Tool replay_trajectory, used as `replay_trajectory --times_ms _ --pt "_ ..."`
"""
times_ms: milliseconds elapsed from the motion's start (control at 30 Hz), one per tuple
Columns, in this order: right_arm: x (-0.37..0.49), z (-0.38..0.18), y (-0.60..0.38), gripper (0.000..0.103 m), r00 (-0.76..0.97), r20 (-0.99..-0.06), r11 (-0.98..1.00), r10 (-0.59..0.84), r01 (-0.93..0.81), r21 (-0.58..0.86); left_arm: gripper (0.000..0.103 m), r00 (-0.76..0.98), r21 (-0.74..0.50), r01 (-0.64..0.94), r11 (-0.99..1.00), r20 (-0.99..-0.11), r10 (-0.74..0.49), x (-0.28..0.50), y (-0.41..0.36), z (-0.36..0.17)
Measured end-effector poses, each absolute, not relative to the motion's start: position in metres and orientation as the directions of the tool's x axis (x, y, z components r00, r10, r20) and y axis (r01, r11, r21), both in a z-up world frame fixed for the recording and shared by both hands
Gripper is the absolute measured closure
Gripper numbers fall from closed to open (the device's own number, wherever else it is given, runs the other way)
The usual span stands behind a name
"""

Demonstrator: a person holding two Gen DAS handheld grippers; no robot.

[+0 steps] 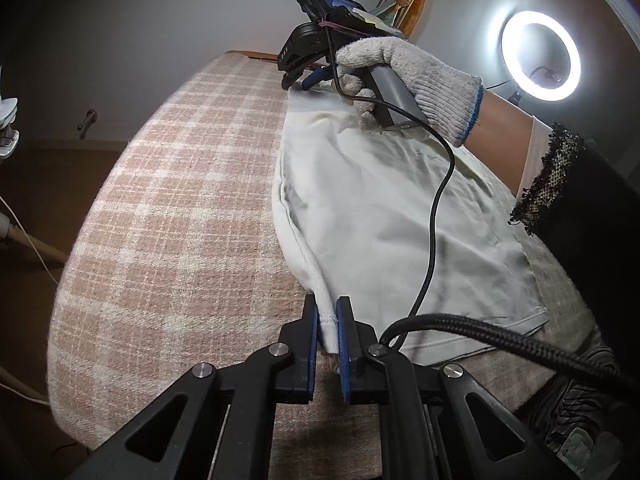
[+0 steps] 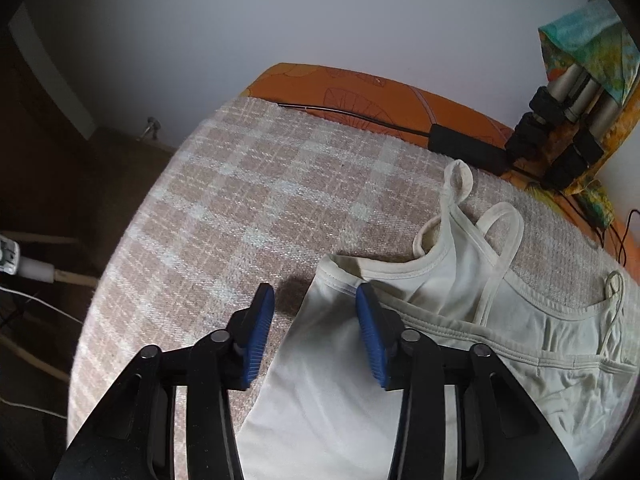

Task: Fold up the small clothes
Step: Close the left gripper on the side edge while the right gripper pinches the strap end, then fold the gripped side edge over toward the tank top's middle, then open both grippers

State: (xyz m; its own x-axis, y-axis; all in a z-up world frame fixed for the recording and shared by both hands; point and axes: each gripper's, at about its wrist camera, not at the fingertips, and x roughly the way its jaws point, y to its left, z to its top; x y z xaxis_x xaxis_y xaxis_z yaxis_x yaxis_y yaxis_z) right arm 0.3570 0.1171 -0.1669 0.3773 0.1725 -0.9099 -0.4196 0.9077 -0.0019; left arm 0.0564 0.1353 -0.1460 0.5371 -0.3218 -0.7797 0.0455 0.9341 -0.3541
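While the white camisole (image 1: pixel 384 216) lies flat on the pink plaid blanket (image 1: pixel 180 208), we see our left gripper (image 1: pixel 328 336) pinching its hemmed corner edge between the blue pads (image 1: pixel 343 344). Ahead of that claw, the right gripper (image 1: pixel 298 74) sits at the garment's far corner, held by a gloved hand (image 1: pixel 408 80). In the right wrist view our right gripper (image 2: pixel 314 328) is spread wide, pads straddling the camisole's (image 2: pixel 400 320) folded corner, not gripping. Straps (image 2: pixel 500 240) lie just ahead and right of it. A ring light (image 1: pixel 540 56) glows behind.
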Motion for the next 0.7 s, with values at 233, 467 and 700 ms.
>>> replay_trajectory --times_ms 233,467,700 --pt "0.367 -0.164 0.098 0.099 0.376 -0.899 0.916 0.226 -0.397 0.064 0.098 0.554 -0.329 0.076 0.941 -0.771 -0.314 0.052 0.127 -0.139" --pt "0.363 -0.137 0.058 0.099 0.401 -0.855 0.909 0.329 -0.380 0.171 0.098 0.569 -0.295 0.162 0.942 -0.752 -0.334 0.050 0.097 -0.124" --pt "0.354 -0.110 0.018 0.099 0.454 -0.827 0.915 0.332 -0.368 0.165 0.098 0.538 -0.267 0.257 0.929 -0.758 -0.367 0.057 0.053 -0.122"
